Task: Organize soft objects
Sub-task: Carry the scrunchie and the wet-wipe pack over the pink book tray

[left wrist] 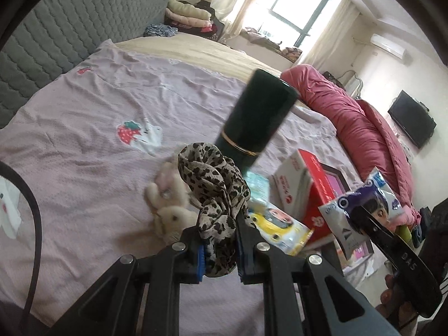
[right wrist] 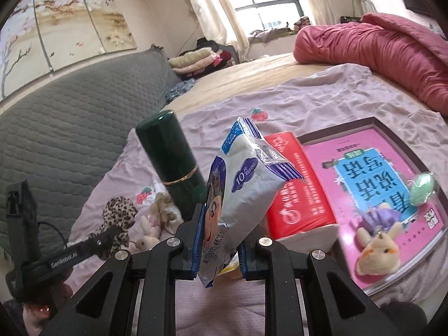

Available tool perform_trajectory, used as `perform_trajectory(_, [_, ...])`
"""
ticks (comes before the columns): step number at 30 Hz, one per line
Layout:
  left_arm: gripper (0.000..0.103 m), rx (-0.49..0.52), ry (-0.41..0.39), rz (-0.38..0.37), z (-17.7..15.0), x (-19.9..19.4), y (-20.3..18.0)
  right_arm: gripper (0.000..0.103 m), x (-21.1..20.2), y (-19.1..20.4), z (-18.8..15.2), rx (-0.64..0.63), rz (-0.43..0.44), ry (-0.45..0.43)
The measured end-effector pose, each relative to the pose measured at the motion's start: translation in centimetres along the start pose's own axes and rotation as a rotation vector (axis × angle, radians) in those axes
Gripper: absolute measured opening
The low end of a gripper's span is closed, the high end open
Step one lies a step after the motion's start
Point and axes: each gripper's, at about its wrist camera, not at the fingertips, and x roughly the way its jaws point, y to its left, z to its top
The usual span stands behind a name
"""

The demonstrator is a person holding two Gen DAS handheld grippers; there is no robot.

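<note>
My left gripper (left wrist: 219, 247) is shut on a leopard-print scrunchie (left wrist: 214, 184), lifted above the pink bedsheet (left wrist: 98, 117); in the right wrist view the same scrunchie (right wrist: 119, 212) hangs at the left gripper's tip (right wrist: 112, 233). My right gripper (right wrist: 219, 247) is shut on a white and blue tissue packet (right wrist: 240, 184), held up over the bed. That packet (left wrist: 361, 210) also shows at the right in the left wrist view. Cream plush bunnies (left wrist: 168, 196) lie on the sheet just beyond the scrunchie. Another plush bunny (right wrist: 378, 249) rests on the pink book (right wrist: 372, 184).
A tall dark green bottle (left wrist: 257, 120) stands upright mid-bed. A red and white box (right wrist: 296, 187) lies beside the framed book, with a green wrapped item (right wrist: 422, 189) on it. A yellow packet (left wrist: 277, 226) sits nearby. A red quilt (right wrist: 378, 53) and grey headboard (right wrist: 70, 128) border the bed.
</note>
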Motion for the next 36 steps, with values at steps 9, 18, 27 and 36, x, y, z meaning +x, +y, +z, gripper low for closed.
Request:
perform_trajectory(9, [0.017,0.067,0.023,-0.014,-1.5,-0.5,-4.2,0.020,-1.6,-2.8,0.2,0.046,-0.013,-0.028])
perform_trajectory(18, [0.017,0.151,0.021,-0.010,-2.1,-1.1,-7.9,0.020,-3.2,-5.4,0.4,0.107,-0.022,-0.067])
perform_trajectory(27, [0.017,0.234,0.029,-0.028,-2.4,-0.7,-12.7,0.020,-4.8,-8.3,0.9,0.175,-0.039,-0.112])
perform_trajectory(36, [0.017,0.322,0.053,-0.063,-3.3,0.4,-17.4,0.020,-6.6,-12.2,0.9,0.265,-0.070,-0.154])
